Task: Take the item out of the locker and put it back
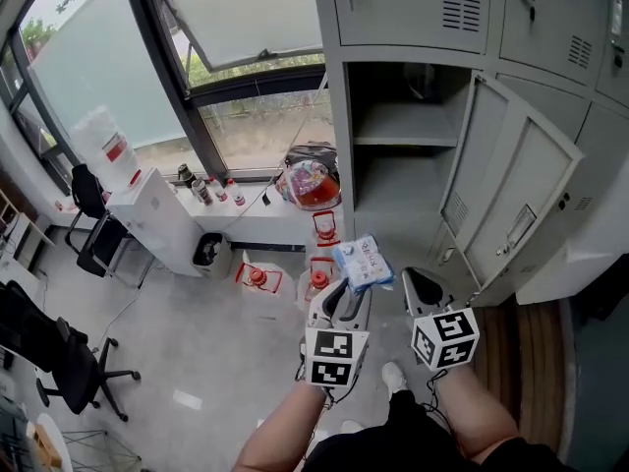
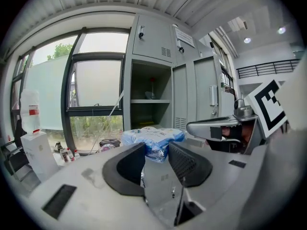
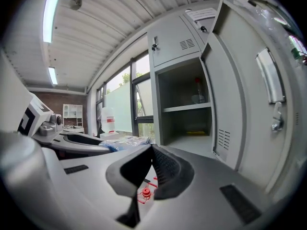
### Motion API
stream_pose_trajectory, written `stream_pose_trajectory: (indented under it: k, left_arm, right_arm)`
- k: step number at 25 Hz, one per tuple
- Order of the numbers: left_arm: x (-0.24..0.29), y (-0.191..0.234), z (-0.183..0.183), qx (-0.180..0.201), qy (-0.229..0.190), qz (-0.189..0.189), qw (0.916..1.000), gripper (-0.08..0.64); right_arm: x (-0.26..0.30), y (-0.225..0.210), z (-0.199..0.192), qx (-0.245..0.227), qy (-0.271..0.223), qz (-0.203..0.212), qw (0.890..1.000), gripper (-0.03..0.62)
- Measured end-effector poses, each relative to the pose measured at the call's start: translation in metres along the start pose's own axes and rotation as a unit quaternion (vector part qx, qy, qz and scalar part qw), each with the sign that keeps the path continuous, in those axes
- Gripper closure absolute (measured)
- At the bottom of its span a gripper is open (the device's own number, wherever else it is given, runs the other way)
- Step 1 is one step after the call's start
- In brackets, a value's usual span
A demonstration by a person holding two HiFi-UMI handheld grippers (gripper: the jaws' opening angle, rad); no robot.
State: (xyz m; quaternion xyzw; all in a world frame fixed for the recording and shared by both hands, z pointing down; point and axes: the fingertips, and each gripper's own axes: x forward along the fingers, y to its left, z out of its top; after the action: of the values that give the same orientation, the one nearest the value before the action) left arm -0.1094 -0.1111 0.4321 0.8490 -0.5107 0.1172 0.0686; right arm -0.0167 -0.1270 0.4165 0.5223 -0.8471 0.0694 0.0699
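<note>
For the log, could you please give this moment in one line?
left gripper: holds blue packet outside locker | right gripper: shut, empty | locker door: open

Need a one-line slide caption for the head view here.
Left gripper holds a blue packet before the open grey locker; right gripper, shut and empty, beside it.

One blue packet (image 1: 362,262); one open locker (image 1: 408,126); two claws: left claw (image 1: 346,298), right claw (image 1: 423,285).
</note>
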Motion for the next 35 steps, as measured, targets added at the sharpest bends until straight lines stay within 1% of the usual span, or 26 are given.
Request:
stream_pose_trajectory:
  k: [4, 7, 14, 19, 27, 35]
  left_arm:
    - [-0.037, -0.004, -0.012, -0.001, 0.004, -0.004, 1.0000, 0.399]
    - [-0.057, -0.009, -0.018, -0.002, 0.007, -0.004, 1.0000, 0.400]
    - [-0.081, -0.030, -0.022, -0.004, 0.000, -0.003, 1.0000, 0.400]
    - [-0.087, -0.058, -0.021, -0.005, -0.002, -0.002, 1.0000, 0.400]
    - [-0.088, -0.120, -0.021, -0.009, 0.000, 0.005, 0.9999, 0.400]
    - [-0.096, -0.167, -0.018, -0.011, -0.006, 0.021, 0.9997, 0.400]
  right_arm:
    - [-0.025, 0.020, -0.006, 0.001, 0.005, -0.007, 1.000, 0.540]
    - [-0.039, 0.026, -0.009, 0.002, 0.007, -0.009, 1.000, 0.539]
    - [-0.062, 0.028, -0.010, -0.001, 0.002, -0.004, 1.000, 0.540]
    - [-0.081, 0.017, -0.012, -0.002, 0.003, 0.003, 1.000, 0.540]
    - [-0.128, -0.018, -0.019, -0.001, 0.004, 0.013, 1.000, 0.539]
    - [-0.167, -0.041, -0.018, -0.006, -0.003, 0.027, 1.000, 0.540]
